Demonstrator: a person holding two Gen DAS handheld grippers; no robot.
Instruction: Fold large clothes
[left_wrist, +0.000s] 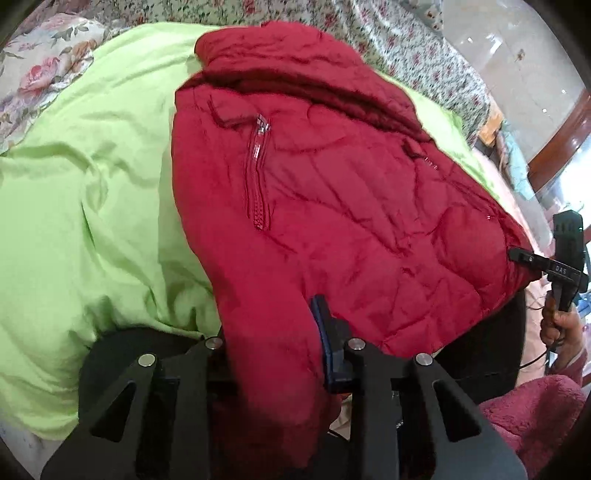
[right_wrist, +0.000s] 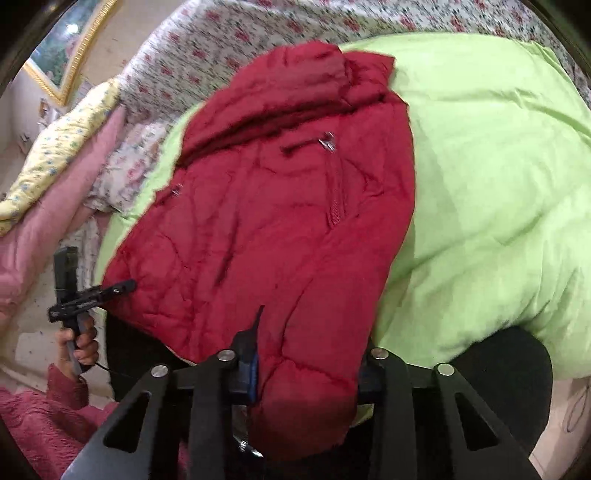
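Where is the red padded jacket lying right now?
The red padded jacket lies spread on the lime-green bedsheet, central in both wrist views, its near hem pinched by the left gripper and right gripper.

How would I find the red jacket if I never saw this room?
Look at the bed's flowery sheet, then the bright green blanket on it. The red jacket lies on that blanket: puffy, quilted, with silver zip pulls, the only red thing there.
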